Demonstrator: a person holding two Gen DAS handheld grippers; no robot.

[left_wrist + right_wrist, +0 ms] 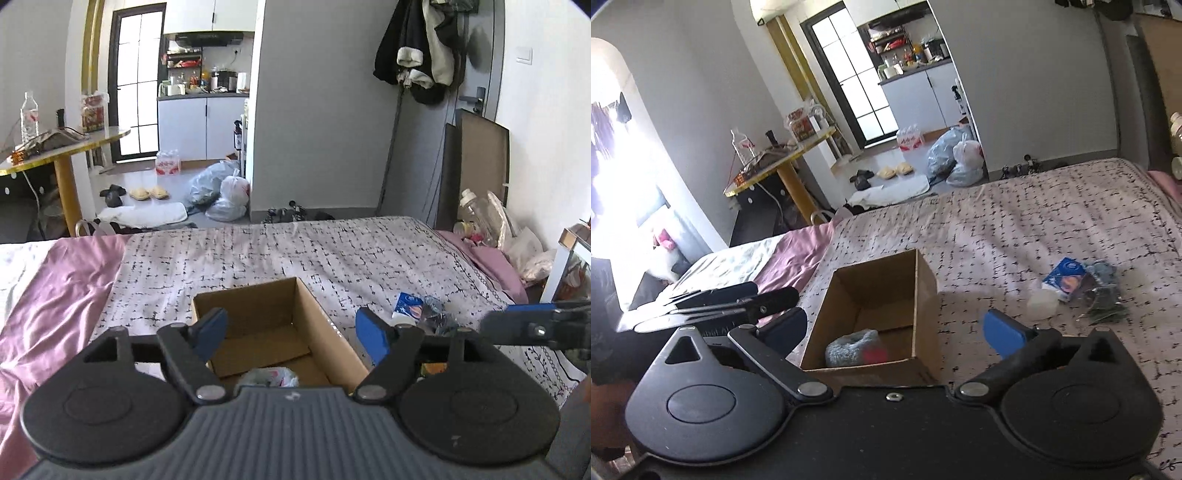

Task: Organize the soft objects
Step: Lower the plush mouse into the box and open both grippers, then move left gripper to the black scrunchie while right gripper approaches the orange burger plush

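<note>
Left gripper [291, 334]: jaws well apart, nothing between the blue pads, hovering over the near end of the cardboard box [310, 306]. Right gripper [895, 328]: jaws spread wide, likewise empty, above the box's near rim.

Inside the box, at its near end: a fuzzy blue-grey soft item with a pink-red patch [855, 349], resting on the cardboard floor; from the left wrist view only a pale scrap of it visible at the near wall.

Further out, on the patterned bedspread [1015, 229] toward the bed's right edge: a blue-and-white packet [1065, 277], a pale translucent lump [1041, 304] just beside it, and a dark, crinkly clear-wrapped bundle [1102, 299] touching the packet.

Likely light and yielding, all three. Packet probably best pinched across its short sides; wrapped bundle probably slippery, so best taken by a gathered fold.
</note>
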